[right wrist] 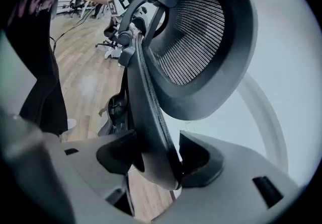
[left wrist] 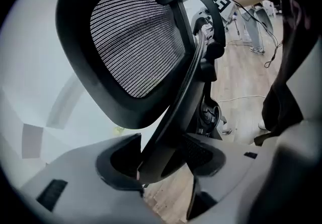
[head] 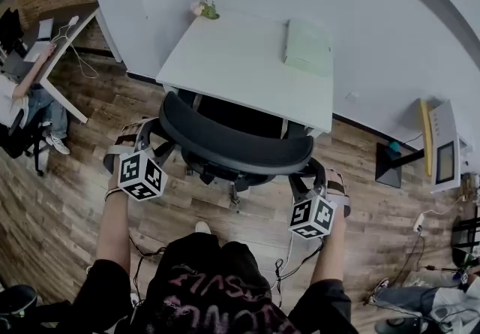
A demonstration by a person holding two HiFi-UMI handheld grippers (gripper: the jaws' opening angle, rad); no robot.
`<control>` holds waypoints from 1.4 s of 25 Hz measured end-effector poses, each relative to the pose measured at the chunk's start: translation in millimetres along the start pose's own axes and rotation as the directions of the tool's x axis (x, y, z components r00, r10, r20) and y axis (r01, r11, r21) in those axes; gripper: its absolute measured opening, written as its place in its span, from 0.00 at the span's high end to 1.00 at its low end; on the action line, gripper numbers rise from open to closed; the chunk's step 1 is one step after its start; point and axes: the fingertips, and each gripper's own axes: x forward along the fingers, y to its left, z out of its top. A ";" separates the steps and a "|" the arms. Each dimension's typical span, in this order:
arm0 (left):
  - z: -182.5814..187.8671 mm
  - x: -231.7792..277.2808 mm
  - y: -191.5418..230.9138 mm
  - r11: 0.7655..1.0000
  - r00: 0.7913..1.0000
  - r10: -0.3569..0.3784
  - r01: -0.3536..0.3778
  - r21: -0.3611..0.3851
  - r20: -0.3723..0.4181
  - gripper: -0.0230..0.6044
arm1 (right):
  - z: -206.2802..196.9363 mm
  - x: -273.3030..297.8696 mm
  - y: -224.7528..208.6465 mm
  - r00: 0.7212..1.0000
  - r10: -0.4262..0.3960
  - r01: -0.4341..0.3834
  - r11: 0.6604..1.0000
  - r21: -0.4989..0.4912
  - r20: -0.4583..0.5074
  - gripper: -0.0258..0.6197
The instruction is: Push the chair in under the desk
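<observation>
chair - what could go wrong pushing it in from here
1. The left tool and right tool grip only the backrest's thin rim, so a hard push may slip a tool off or just recline the back.
2. The chair is close under the desk; it could knock the front edge and jolt the plant and green book.
3. Cables on the floor by the person's feet could snag a step.

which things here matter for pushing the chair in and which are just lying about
Job: chair, desk, left gripper and right gripper, each clamped on the chair's back.
Lying about: green book and small plant on the desk.
</observation>
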 end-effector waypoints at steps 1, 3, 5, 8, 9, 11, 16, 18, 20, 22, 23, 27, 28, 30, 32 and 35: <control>-0.4 3.5 3.5 1.000 1.000 -0.001 0.001 0.003 0.005 0.55 | 0.7 2.8 -1.9 1.000 -0.005 0.005 1.000 0.005 -0.006 0.57; -0.1 11.5 11.9 1.000 1.000 -0.002 0.002 0.010 0.012 0.55 | 1.8 9.1 -7.1 1.000 -0.019 0.019 1.000 0.011 -0.017 0.57; 0.7 20.3 19.5 1.000 1.000 -0.005 0.005 0.014 0.015 0.55 | 2.3 17.3 -13.3 0.999 -0.022 0.023 1.000 0.014 -0.028 0.57; 2.8 33.9 29.8 1.000 1.000 -0.006 0.006 0.014 0.025 0.55 | 1.3 30.7 -23.7 0.999 -0.022 0.023 1.000 0.018 -0.037 0.57; 3.9 38.1 33.1 1.000 1.000 -0.005 0.005 0.015 0.031 0.55 | 0.7 34.4 -26.9 0.999 -0.025 0.026 1.000 0.018 -0.040 0.57; 6.0 45.8 38.4 1.000 0.999 -0.005 0.004 0.018 0.040 0.55 | -0.6 40.8 -32.2 0.998 -0.031 0.031 0.999 0.016 -0.048 0.57; 10.6 64.0 51.5 1.000 0.999 -0.011 0.010 0.017 0.042 0.55 | -3.4 57.2 -46.1 0.998 -0.027 0.028 1.000 0.010 -0.061 0.57; 13.8 73.4 58.9 1.000 0.999 -0.013 0.012 0.019 0.040 0.55 | -5.2 65.1 -53.6 0.998 -0.026 0.027 1.000 0.011 -0.064 0.57; 17.8 83.8 65.8 1.000 0.999 -0.016 0.015 0.020 0.038 0.55 | -8.0 73.2 -61.6 0.997 -0.027 0.028 1.000 0.012 -0.067 0.57; 22.2 93.3 71.2 1.000 0.999 -0.016 0.015 0.019 0.040 0.55 | -11.6 80.4 -69.0 0.997 -0.027 0.028 1.000 0.012 -0.074 0.57; 24.2 97.3 73.5 1.000 0.999 -0.015 0.014 0.018 0.042 0.55 | -13.4 83.5 -72.4 0.997 -0.028 0.029 1.000 0.012 -0.079 0.57; 31.8 110.8 79.1 1.000 0.999 -0.011 0.010 0.019 0.049 0.55 | -21.3 93.6 -83.0 0.995 -0.041 0.042 0.999 0.012 -0.093 0.57; 33.8 113.9 80.4 1.000 0.999 -0.011 0.010 0.020 0.050 0.55 | -23.5 95.9 -85.5 0.994 -0.043 0.044 0.999 0.012 -0.097 0.57; 37.1 118.8 82.1 1.000 0.999 -0.011 0.010 0.021 0.052 0.55 | -26.9 99.3 -89.4 0.994 -0.044 0.046 0.999 0.012 -0.103 0.57; 39.5 122.1 83.9 1.000 0.998 -0.010 0.009 0.019 0.056 0.55 | -28.8 101.8 -92.9 0.993 -0.047 0.049 0.999 0.012 -0.105 0.57; 43.8 125.6 87.3 1.000 0.998 -0.019 0.017 0.021 0.060 0.55 | -30.9 104.5 -99.1 0.993 -0.048 0.050 0.999 0.016 -0.104 0.57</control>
